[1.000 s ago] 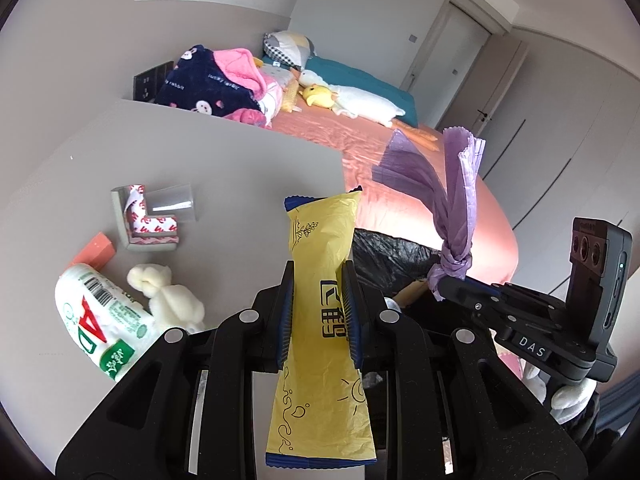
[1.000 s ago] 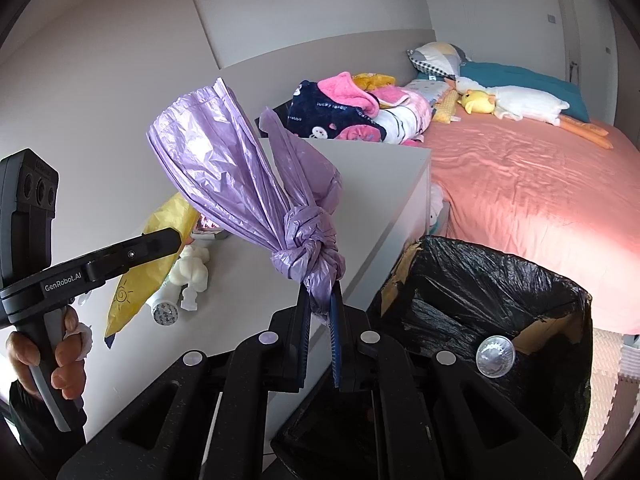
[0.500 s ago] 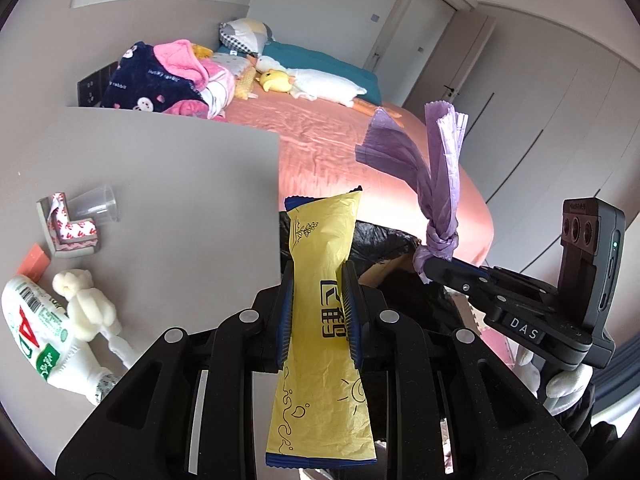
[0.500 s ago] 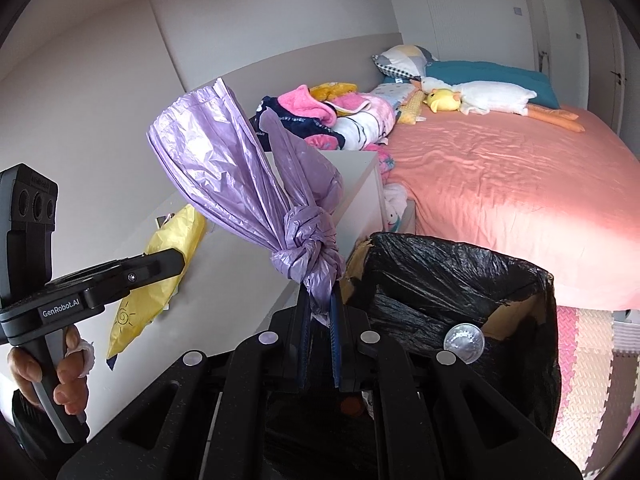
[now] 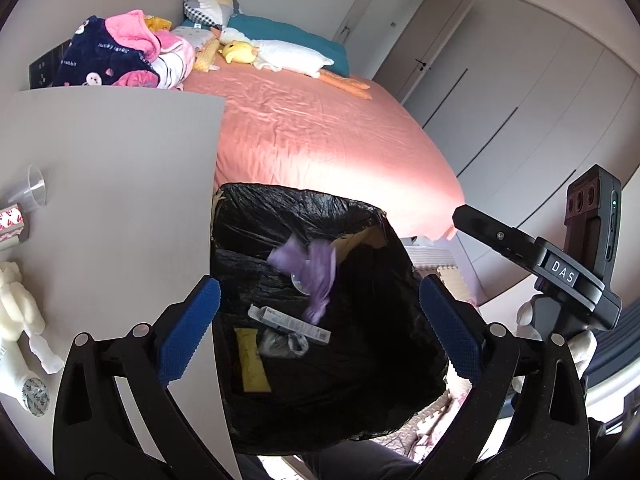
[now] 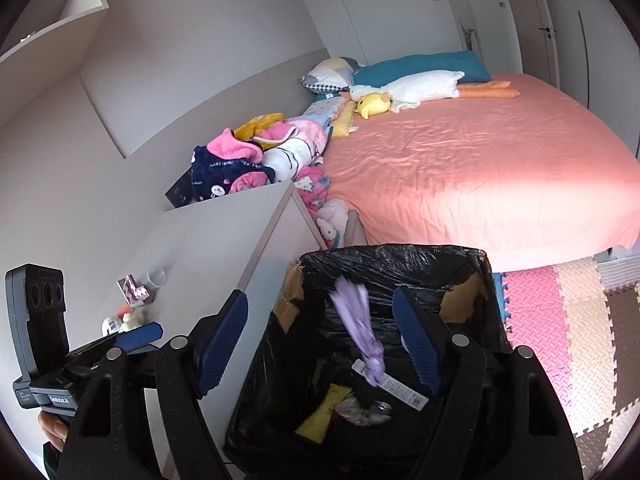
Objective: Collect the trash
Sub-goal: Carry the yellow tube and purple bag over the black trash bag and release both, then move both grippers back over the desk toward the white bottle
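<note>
A bin lined with a black bag stands between the grey desk and the bed. Both grippers hover above it, open and empty: my left gripper and my right gripper. The knotted purple bag is blurred, dropping inside the bin. The yellow wrapper lies at the bottom beside a white box and crumpled foil. The right gripper also shows at the right of the left wrist view.
On the grey desk lie a clear plastic cup, a pink-patterned carton, crumpled white tissue and a bottle. A pink bed with clothes and plush toys lies behind. Foam floor mats lie at right.
Both grippers moved over the bin and opened. The yellow wrapper dropped to the bin's bottom and the purple bag left the right gripper and is falling in.
</note>
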Demonstrator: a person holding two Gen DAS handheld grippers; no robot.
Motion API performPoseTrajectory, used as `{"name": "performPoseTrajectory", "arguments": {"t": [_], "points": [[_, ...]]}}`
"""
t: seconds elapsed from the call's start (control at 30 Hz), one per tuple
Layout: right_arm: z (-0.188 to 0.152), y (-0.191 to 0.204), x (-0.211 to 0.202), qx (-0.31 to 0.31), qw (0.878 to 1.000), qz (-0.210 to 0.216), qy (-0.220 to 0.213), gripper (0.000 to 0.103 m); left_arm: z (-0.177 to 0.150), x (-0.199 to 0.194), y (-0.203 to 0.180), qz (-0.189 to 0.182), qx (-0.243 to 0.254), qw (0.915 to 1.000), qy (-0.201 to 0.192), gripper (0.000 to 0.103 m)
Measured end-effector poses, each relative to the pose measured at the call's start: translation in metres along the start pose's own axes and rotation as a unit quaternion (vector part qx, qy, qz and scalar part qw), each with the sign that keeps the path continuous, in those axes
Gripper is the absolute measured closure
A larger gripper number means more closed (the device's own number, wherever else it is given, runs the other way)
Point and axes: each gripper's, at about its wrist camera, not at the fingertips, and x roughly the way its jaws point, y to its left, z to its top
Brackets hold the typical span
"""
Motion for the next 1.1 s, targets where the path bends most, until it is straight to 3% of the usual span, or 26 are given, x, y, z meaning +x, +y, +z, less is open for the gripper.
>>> {"name": "performPoseTrajectory", "arguments": {"t": [0.17, 1.1], "points": [[-0.002, 0.001, 0.002, 0.001, 1.000, 0.001, 0.001, 0.028, -0.001, -0.008, 0.002, -0.003, -0.002, 1.0000, -0.009, 0.007], [-0.026, 0.090, 0.043, -0.071, 0.994, 0.066, 0.040, 0.028, -0.018, -0.069, 0.065, 0.093, -0.057, 0.9920, -0.063, 0.007]]}}
